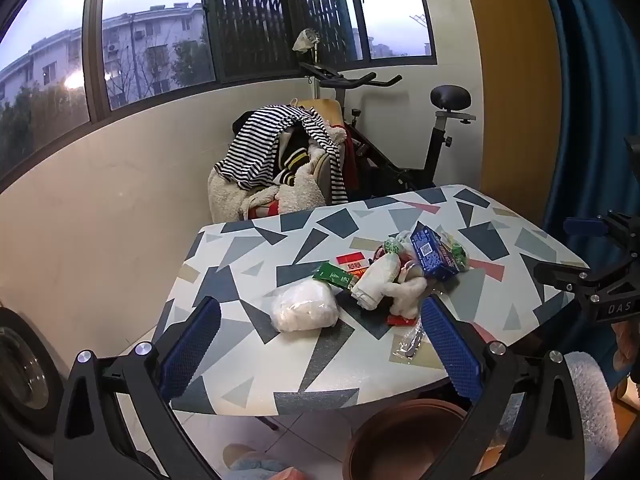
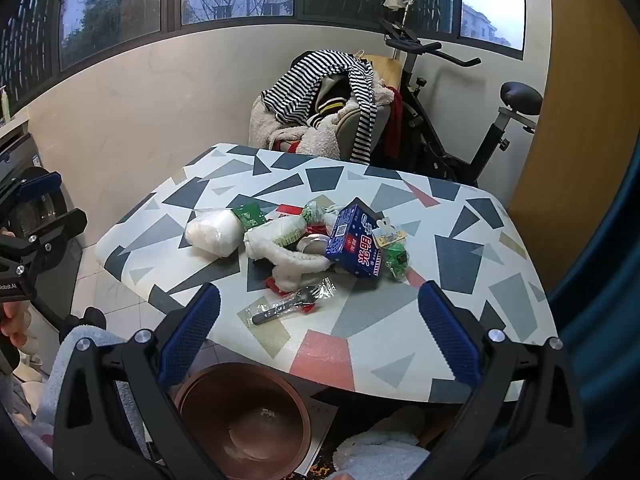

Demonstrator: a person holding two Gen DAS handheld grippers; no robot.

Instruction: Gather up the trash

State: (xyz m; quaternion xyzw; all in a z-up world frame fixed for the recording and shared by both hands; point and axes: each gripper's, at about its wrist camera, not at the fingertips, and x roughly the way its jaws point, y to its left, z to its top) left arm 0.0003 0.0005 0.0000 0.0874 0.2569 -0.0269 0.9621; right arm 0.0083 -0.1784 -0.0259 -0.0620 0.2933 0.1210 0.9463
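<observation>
A heap of trash lies mid-table: a white plastic bag (image 1: 303, 311) (image 2: 212, 235), a green wrapper (image 1: 333, 275) (image 2: 250, 216), crumpled white tissue (image 1: 400, 292) (image 2: 292, 258), a blue milk carton (image 1: 434, 254) (image 2: 354, 242), a green packet (image 2: 394, 258) and a wrapped plastic fork (image 2: 294, 303) (image 1: 412, 340). My left gripper (image 1: 320, 350) is open and empty above the table's near edge, short of the white bag. My right gripper (image 2: 318, 336) is open and empty, just short of the fork. A brown bin (image 2: 244, 420) (image 1: 404, 436) stands on the floor below the table edge.
The patterned table (image 2: 460, 264) (image 1: 248, 248) stands before a chair heaped with clothes (image 1: 280, 160) (image 2: 324, 108) and an exercise bike (image 1: 400, 140) (image 2: 460, 120). A blue curtain (image 1: 592, 100) hangs at the right. The other gripper shows at each view's edge (image 1: 592, 280) (image 2: 28, 240).
</observation>
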